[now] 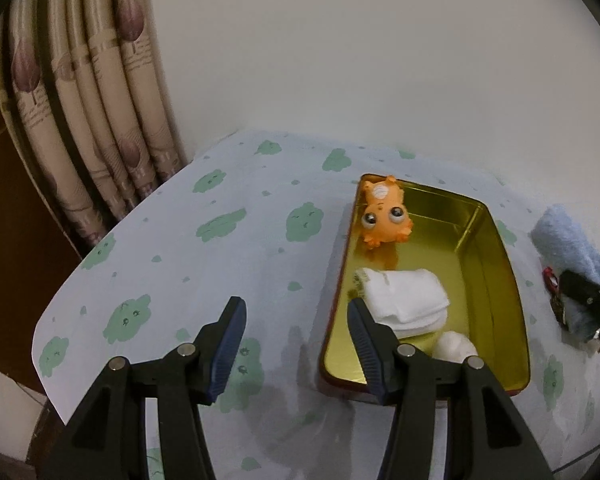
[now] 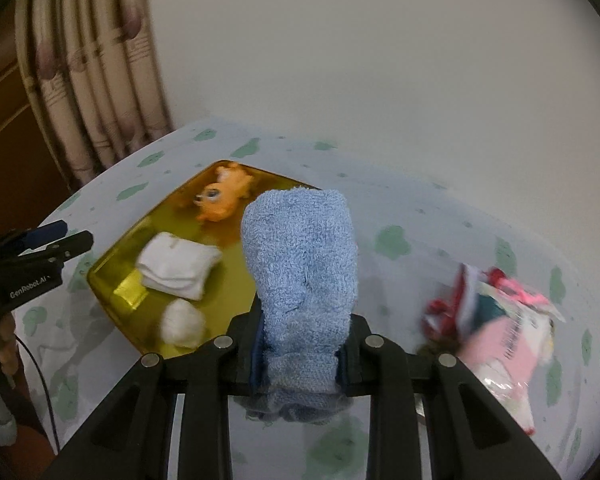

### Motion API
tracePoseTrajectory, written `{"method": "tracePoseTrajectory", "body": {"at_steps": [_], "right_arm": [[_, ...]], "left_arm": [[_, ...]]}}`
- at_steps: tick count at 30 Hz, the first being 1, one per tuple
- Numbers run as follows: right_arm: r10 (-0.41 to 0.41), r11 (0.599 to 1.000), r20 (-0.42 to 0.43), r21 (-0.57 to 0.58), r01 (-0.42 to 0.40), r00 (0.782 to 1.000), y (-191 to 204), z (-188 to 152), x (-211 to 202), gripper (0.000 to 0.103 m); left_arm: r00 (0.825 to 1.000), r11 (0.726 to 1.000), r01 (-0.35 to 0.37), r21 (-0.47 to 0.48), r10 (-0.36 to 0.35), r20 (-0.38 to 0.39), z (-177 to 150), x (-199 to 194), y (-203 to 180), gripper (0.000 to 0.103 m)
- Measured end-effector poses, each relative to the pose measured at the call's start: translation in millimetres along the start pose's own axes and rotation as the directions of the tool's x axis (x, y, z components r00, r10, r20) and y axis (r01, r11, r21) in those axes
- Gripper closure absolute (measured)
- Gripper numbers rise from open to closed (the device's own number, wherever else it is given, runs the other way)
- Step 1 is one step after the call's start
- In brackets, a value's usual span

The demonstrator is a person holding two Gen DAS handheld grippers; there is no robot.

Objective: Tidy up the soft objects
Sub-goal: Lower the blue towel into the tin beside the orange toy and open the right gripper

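A gold metal tin [image 1: 496,276] [image 2: 112,276] lies on the table and holds an orange toy animal [image 1: 384,212] [image 2: 222,196], a folded white cloth [image 1: 404,300] [image 2: 178,266] and a white ball [image 1: 456,346] [image 2: 182,322]. My right gripper [image 2: 300,354] is shut on a rolled blue towel [image 2: 302,264] and holds it above the table, right of the tin; the towel also shows at the right edge of the left wrist view [image 1: 568,248]. My left gripper [image 1: 296,328] is open and empty at the tin's near left corner.
The table has a pale cloth with green cloud prints [image 1: 220,224]. A pile of pink, red and white soft items [image 2: 496,320] lies to the right of the towel. Curtains [image 1: 92,100] hang at the back left, a white wall behind.
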State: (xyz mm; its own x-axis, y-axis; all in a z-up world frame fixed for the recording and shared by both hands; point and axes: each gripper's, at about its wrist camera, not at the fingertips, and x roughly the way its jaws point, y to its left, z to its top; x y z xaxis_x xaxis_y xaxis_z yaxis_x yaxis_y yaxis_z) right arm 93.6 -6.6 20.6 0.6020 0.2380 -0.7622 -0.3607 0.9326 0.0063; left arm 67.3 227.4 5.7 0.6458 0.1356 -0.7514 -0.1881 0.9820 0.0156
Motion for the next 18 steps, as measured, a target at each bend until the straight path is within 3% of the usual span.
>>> {"method": "tracePoseTrajectory", "body": {"at_steps": [10, 18], "right_arm": [[0.034, 0.997, -0.068, -0.069, -0.039, 0.997, 51.1, 24.2, 54.9, 0.077], [-0.028, 0.999, -0.13, -0.032, 0.024, 0.991, 53.8, 30.4, 97.1, 0.075]], "left_arm": [[1.0, 0.993, 0.0, -0.12, 0.001, 0.009, 2.2, 1.2, 30.3, 0.049], [1.0, 0.996, -0.007, -0.089, 0.005, -0.026, 1.2, 14.4, 25.7, 0.049]]}}
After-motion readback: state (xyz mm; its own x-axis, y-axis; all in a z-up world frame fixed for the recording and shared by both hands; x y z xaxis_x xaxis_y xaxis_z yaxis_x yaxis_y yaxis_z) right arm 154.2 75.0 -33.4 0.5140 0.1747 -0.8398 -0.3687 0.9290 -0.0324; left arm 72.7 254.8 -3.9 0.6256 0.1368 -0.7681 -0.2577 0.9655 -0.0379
